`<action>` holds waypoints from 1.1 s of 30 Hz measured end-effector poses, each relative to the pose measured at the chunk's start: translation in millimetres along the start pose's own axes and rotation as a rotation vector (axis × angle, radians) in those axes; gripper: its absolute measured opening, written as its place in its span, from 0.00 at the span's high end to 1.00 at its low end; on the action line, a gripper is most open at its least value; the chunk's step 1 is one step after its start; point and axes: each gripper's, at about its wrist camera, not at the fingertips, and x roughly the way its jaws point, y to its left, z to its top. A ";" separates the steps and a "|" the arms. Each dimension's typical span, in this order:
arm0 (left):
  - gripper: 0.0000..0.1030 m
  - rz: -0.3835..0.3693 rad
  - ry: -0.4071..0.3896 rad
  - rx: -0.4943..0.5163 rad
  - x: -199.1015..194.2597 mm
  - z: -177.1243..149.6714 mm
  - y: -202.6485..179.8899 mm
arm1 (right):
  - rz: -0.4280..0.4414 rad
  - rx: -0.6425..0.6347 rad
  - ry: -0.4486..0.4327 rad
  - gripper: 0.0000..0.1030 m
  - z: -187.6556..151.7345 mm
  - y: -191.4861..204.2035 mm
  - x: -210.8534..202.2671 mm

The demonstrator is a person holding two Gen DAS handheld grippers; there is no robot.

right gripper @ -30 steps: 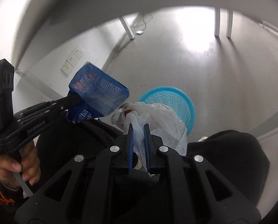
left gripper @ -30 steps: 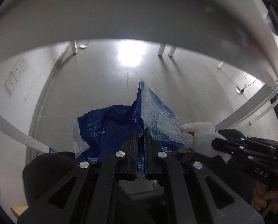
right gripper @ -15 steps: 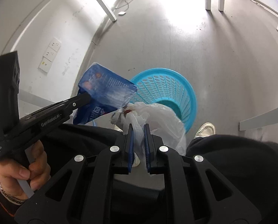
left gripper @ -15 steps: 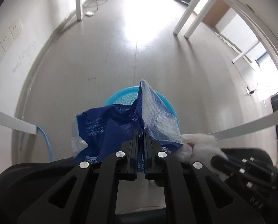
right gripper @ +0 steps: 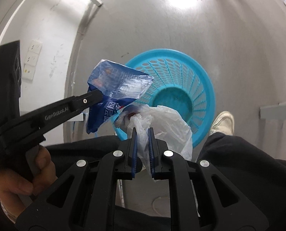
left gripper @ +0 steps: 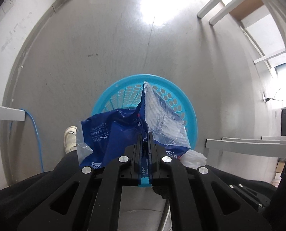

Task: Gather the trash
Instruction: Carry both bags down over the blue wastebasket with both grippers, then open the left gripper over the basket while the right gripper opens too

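Above the blue basket on the grey floor, you hold both pieces of trash in the air. Your left gripper has its fingers clamped tight on a blue plastic wrapper, which fans up and out from the pinch: a dark printed part spreads to the left, and a clear, crinkled part rises to a point over the basket's opening. In the right wrist view the same wrapper hangs off the tip of the left gripper, just over the basket's near-left rim, with your left hand wrapped around the handle at the lower left.

Your right gripper has its fingers closed on a white plastic bag. The bag bunches up between the blue pads and billows to the right, covering the near edge of the basket; a small red spot shows in its crumpled top. In the left wrist view only a white corner of that bag peeks out at the lower right, touching the wrapper's lower edge.

The basket's slotted wall and round bottom look bare where you can see them. One white shoe stands just right of the basket, and a blue cable runs down the floor to its left.
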 end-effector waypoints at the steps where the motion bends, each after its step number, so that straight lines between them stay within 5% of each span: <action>1: 0.97 0.006 0.005 -0.001 4.4 1.4 0.1 | -0.002 0.016 0.006 0.90 -1.1 -1.8 0.8; 10: 0.97 -0.002 0.028 -0.043 21.3 11.5 9.2 | -0.004 0.051 0.011 0.87 6.9 -6.9 17.5; 12: 0.91 0.002 0.011 -0.035 19.6 12.4 8.2 | 0.000 0.062 0.008 0.73 5.9 -10.5 14.1; 14: 0.63 0.014 -0.013 -0.038 16.4 13.4 10.0 | -0.010 0.063 0.003 0.64 5.2 -11.1 13.2; 24: 0.63 -0.011 -0.085 -0.156 -30.8 -3.1 36.9 | -0.031 0.004 -0.055 0.64 -6.8 -2.1 -9.8; 33: 0.63 0.012 -0.164 -0.105 -74.2 -31.5 42.7 | -0.156 -0.211 -0.188 0.58 -36.7 36.1 -58.6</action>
